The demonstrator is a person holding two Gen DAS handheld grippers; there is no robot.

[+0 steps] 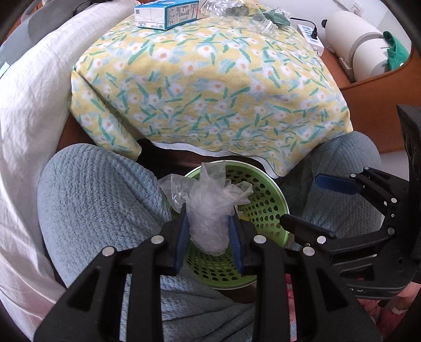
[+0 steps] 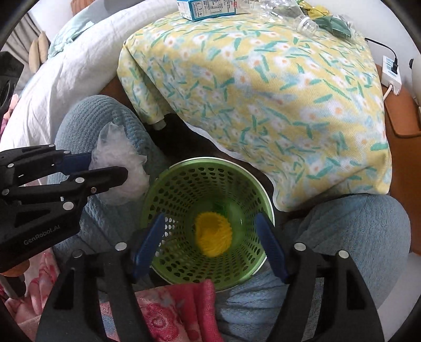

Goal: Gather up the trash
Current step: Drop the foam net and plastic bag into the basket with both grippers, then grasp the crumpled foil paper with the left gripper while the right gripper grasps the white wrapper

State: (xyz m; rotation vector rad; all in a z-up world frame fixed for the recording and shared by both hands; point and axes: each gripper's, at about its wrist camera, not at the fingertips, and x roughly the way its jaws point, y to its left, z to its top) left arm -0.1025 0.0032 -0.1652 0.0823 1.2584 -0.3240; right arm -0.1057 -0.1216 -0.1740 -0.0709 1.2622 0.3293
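Observation:
My left gripper (image 1: 209,223) is shut on a crumpled clear plastic bag (image 1: 210,207) and holds it over the near rim of a green perforated bin (image 1: 265,205). In the right wrist view the same bag (image 2: 121,168) hangs in the left gripper (image 2: 115,168) just left of the bin (image 2: 163,189). My right gripper (image 2: 209,244) is open and empty above the bin's mouth; a yellow fuzzy item (image 2: 213,238) lies at the bin's bottom. A blue-white carton (image 1: 165,13), a clear plastic bottle (image 1: 265,25) and a green wrapper (image 1: 276,15) lie at the far edge of the floral-covered table.
The bin stands between the person's knees in light blue trousers (image 1: 100,200). A yellow floral cloth (image 1: 210,86) covers the table. White bedding (image 1: 34,92) lies left. A power strip (image 1: 311,36) and a white appliance (image 1: 352,52) stand at right. Pink fabric (image 2: 179,313) lies below.

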